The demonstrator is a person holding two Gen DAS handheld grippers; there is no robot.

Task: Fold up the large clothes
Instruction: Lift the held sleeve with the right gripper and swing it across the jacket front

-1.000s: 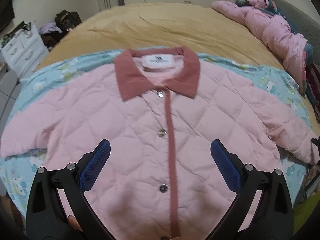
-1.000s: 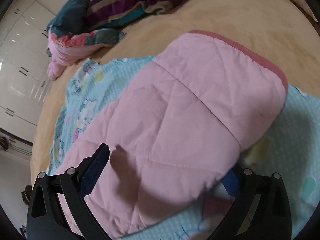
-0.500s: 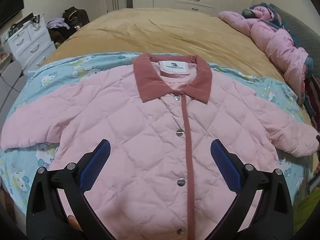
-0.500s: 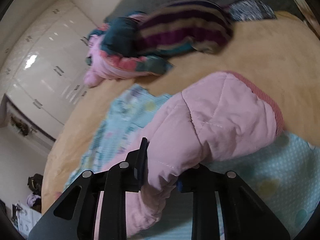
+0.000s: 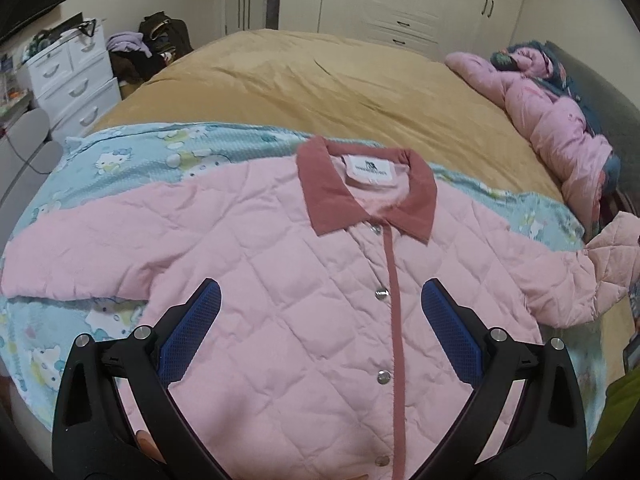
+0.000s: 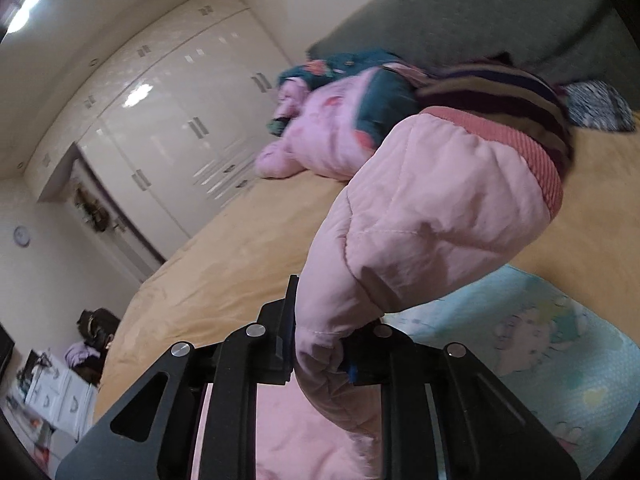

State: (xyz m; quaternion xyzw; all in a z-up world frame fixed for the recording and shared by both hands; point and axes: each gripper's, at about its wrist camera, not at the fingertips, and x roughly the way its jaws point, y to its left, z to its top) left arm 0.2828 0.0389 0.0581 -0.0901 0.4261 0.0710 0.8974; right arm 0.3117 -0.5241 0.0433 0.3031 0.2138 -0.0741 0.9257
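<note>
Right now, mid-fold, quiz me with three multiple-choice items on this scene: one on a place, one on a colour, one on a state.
1. The jacket lies on:
A. the blue cartoon sheet
B. bare floor
C. a chair

2. The jacket's collar is:
A. white
B. dusty red
C. green

3. The right gripper is:
A. open above the collar
B. out of view
C. shut on the sleeve

Answers: 1 A, the sheet shows all around the jacket. 2 B, darker red against pale pink quilting. 3 C, its fingers pinch the raised sleeve, while the left gripper is open.

Left wrist view: above the jacket [image 5: 304, 288], facing the wardrobe [image 5: 404, 4]. Right wrist view: close on the raised sleeve [image 6: 432, 216]. Shared: bed [image 5: 320, 84], wardrobe.
</note>
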